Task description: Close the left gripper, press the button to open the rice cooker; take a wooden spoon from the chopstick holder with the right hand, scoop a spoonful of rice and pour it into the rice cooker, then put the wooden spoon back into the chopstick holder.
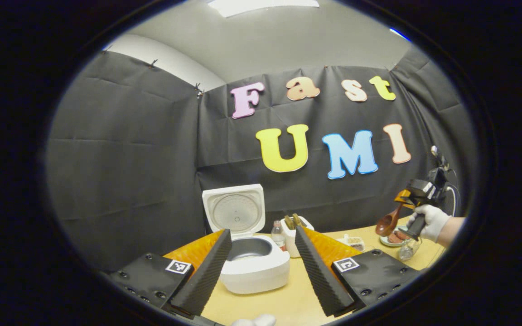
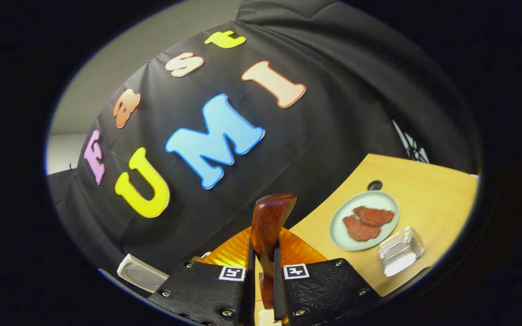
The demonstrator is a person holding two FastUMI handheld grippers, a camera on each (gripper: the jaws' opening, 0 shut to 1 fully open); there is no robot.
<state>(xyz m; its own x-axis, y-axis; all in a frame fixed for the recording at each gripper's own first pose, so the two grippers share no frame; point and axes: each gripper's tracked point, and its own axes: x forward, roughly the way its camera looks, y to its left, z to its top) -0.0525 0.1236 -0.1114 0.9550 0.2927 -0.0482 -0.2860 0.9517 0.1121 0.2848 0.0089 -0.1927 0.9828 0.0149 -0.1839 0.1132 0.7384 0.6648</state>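
Booth interior. The back and side walls are draped with creased black cloth (image 1: 125,154), pinned along its upper edge. A pale ceiling (image 1: 270,40) with a bright light panel (image 1: 261,5) is seen above. A light wooden tabletop (image 2: 424,190) is set against the cloth.

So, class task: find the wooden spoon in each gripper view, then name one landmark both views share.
Left gripper view: wooden spoon at far right, held by the other claw above the table.
Right gripper view: wooden spoon at bottom centre, clamped between this claw's fingers, bowl pointing up.
Shared landmark: the plate with two reddish pieces.
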